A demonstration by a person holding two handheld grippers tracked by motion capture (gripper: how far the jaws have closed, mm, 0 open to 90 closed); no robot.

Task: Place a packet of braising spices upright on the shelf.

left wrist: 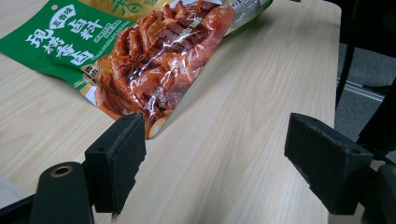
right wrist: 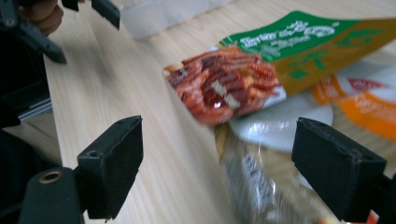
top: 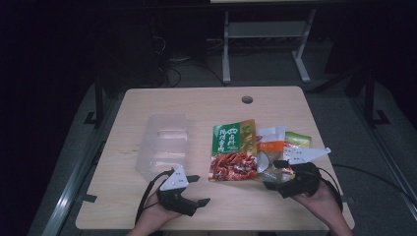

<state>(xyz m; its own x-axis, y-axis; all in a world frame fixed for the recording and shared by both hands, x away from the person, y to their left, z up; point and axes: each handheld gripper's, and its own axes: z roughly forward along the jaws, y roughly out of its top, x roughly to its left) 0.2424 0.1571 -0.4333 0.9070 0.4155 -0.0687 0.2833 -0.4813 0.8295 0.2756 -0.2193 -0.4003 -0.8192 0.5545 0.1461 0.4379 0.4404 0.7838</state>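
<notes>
High view puts my left gripper (top: pixel 198 190) and right gripper (top: pixel 269 173) low in frame, both agape and empty, flanking the green sauce packet (top: pixel 234 151) at centre; approach step, so next I close in on its near edge.

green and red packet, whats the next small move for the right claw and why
Probably ease the right claw forward and close on the near edge of the green and red packet. Its jaws stand open with nothing pinched, and the packet lies flat on the table just ahead of it.
</notes>
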